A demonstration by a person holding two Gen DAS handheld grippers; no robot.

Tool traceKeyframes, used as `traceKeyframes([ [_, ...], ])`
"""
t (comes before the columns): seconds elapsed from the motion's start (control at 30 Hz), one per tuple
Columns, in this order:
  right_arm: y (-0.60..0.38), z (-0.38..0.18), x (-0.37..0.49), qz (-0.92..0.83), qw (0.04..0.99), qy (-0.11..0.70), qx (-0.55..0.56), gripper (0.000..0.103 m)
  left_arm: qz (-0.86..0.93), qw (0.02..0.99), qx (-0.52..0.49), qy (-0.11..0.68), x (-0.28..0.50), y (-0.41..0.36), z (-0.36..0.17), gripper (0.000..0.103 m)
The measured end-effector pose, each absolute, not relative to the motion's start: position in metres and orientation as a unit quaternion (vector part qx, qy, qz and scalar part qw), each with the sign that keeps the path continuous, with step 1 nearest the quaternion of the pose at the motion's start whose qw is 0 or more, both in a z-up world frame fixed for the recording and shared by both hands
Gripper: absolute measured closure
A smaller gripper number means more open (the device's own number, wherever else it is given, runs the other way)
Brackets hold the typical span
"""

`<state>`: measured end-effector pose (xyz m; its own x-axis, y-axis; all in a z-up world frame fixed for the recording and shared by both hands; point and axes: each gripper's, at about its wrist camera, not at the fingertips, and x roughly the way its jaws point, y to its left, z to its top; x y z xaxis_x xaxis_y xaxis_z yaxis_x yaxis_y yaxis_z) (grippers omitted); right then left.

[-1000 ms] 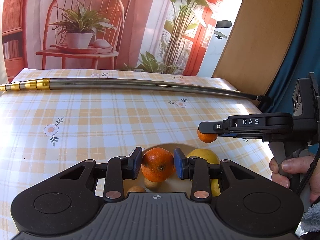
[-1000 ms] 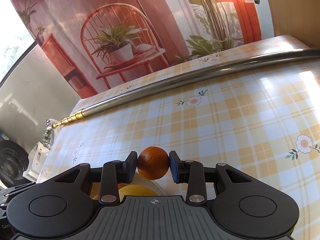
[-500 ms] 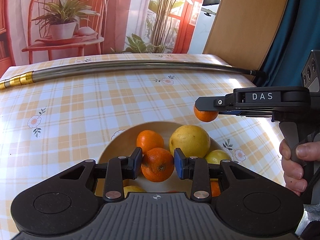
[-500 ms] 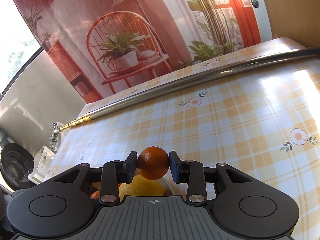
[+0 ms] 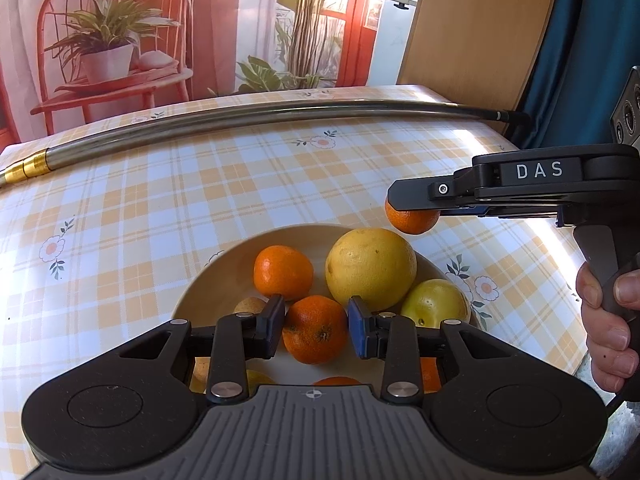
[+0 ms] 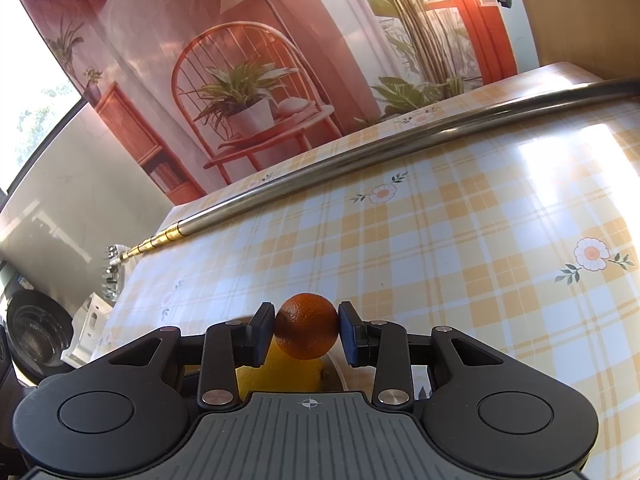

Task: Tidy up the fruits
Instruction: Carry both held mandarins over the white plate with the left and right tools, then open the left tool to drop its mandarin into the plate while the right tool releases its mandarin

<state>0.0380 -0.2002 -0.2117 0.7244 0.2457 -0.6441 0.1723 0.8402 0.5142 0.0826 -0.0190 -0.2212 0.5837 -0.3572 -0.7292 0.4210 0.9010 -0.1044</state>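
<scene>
My left gripper [image 5: 316, 330] is shut on an orange [image 5: 316, 332] and hovers over a tan bowl [image 5: 208, 280] on the checked tablecloth. In the bowl lie another orange [image 5: 284, 270], a big yellow grapefruit [image 5: 370, 268], a yellow-green lemon [image 5: 434, 308] and other fruit half hidden under my fingers. My right gripper [image 6: 307, 326] is shut on a small orange [image 6: 307, 326]. In the left wrist view that small orange [image 5: 412, 220] hangs above the bowl's far right rim. Below it the right wrist view shows a yellow fruit [image 6: 280, 376].
A long metal pole [image 5: 240, 124] with a brass end lies across the far side of the table. A person's hand [image 5: 612, 320] grips the right handle near the table's right edge. A wooden panel [image 5: 472, 24] and a blue curtain stand behind.
The left view has swung over the bowl, so more of the fruit inside shows. Both grippers have stayed shut on their oranges; the right one has stayed over the bowl's right rim.
</scene>
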Motion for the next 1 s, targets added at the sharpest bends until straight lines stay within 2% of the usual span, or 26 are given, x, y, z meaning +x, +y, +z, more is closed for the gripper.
traceKeyframes([
  [0.3, -0.199, -0.209, 0.036, 0.020, 0.887, 0.369, 0.277, 0.071, -0.218, 0.893, 0.021, 0.392, 0.081, -0.013, -0.216, 0.066],
  [0.4, -0.197, -0.205, 0.034, 0.018, 0.890, 0.366, 0.271, 0.071, -0.208, 0.898, 0.004, 0.388, 0.076, -0.006, -0.208, 0.060],
  [0.5, -0.192, -0.199, 0.031, 0.022, 0.896, 0.361, 0.258, 0.071, -0.195, 0.907, 0.003, 0.372, 0.063, 0.000, -0.199, 0.059],
  [0.6, -0.185, -0.192, 0.029, 0.030, 0.900, 0.359, 0.246, 0.071, -0.171, 0.917, 0.004, 0.360, 0.054, 0.007, -0.192, 0.051],
  [0.7, -0.176, -0.186, 0.028, 0.038, 0.904, 0.360, 0.229, 0.071, -0.156, 0.922, 0.000, 0.356, 0.050, 0.012, -0.185, 0.047],
  [1.0, -0.150, -0.176, 0.018, 0.056, 0.908, 0.368, 0.193, 0.071, -0.123, 0.925, -0.043, 0.357, 0.041, 0.033, -0.185, 0.045],
])
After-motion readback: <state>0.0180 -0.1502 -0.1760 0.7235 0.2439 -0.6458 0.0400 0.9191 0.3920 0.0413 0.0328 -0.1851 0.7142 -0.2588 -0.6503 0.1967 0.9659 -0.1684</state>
